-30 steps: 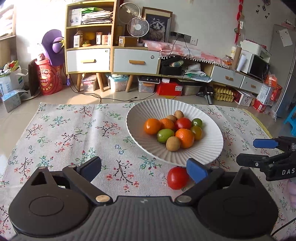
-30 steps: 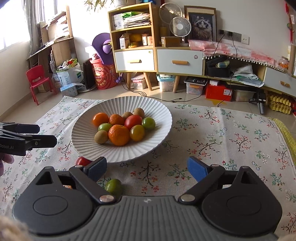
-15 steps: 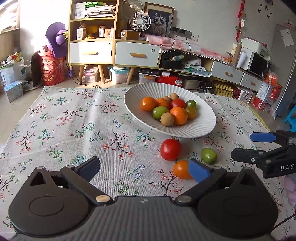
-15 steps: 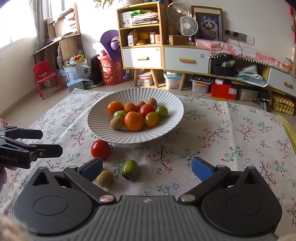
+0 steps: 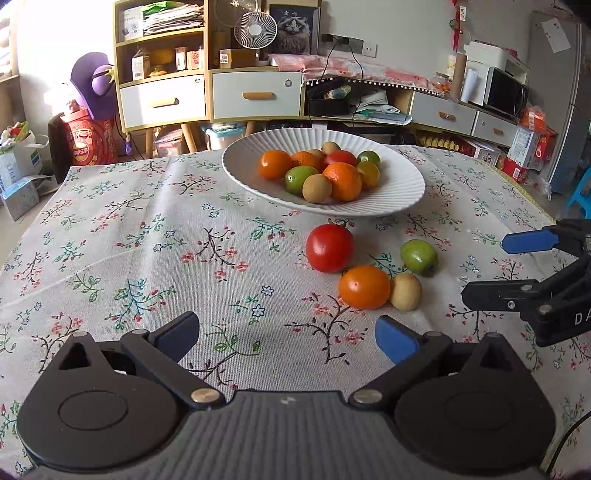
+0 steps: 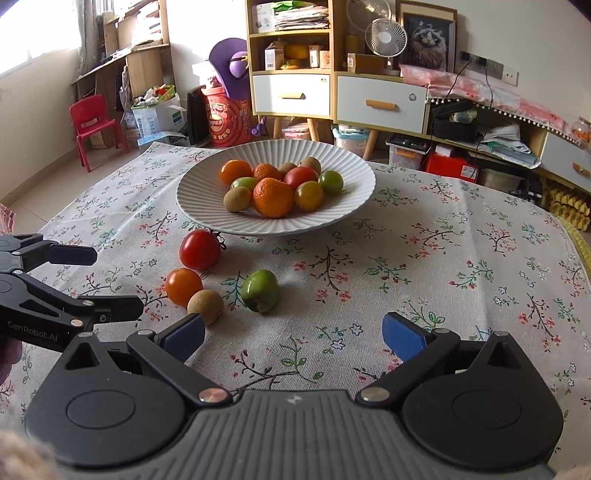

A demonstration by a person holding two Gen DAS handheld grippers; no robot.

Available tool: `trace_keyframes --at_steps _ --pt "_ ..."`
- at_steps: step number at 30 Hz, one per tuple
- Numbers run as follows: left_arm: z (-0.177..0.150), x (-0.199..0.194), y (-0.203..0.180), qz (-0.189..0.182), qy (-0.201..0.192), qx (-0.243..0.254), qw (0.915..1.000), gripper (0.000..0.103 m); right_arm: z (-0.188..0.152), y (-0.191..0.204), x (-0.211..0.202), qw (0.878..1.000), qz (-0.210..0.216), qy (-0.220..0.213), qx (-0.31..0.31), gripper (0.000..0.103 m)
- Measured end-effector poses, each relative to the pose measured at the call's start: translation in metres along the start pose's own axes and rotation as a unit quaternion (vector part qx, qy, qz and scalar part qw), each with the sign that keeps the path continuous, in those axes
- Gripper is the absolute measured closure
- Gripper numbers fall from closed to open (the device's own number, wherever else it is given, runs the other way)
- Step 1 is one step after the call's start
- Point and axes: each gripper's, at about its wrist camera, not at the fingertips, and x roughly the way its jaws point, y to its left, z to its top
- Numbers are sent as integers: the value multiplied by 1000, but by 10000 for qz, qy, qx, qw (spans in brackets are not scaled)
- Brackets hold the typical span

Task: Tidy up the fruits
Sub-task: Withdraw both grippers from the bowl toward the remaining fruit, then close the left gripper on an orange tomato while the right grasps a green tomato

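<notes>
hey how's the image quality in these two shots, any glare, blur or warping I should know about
Left wrist view: sharp, but fisheye bends the cabinet and tablecloth edges; sunlight washes out the upper left wall. Right wrist view: same bending, window blown out upper left, soft shadows under the loose red tomato.

White ribbed plate [image 5: 402, 192] holds nine mixed fruits. On the floral cloth before it: red tomato [image 5: 329, 248], orange tomato [image 5: 364, 287] touching brown kiwi [image 5: 406, 291], green fruit [image 5: 418, 256] nearby.
</notes>
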Motion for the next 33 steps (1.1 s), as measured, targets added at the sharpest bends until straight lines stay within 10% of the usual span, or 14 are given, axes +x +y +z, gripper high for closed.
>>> trace_keyframes --at_steps 19,33 --pt "1 19 -20 5 -131 24 9999 14 -9 5 15 9992 -126 302 -228 1" --pt "10 19 -28 -597 -209 -386 9973 66 -5 6 18 9992 -101 159 -340 2"
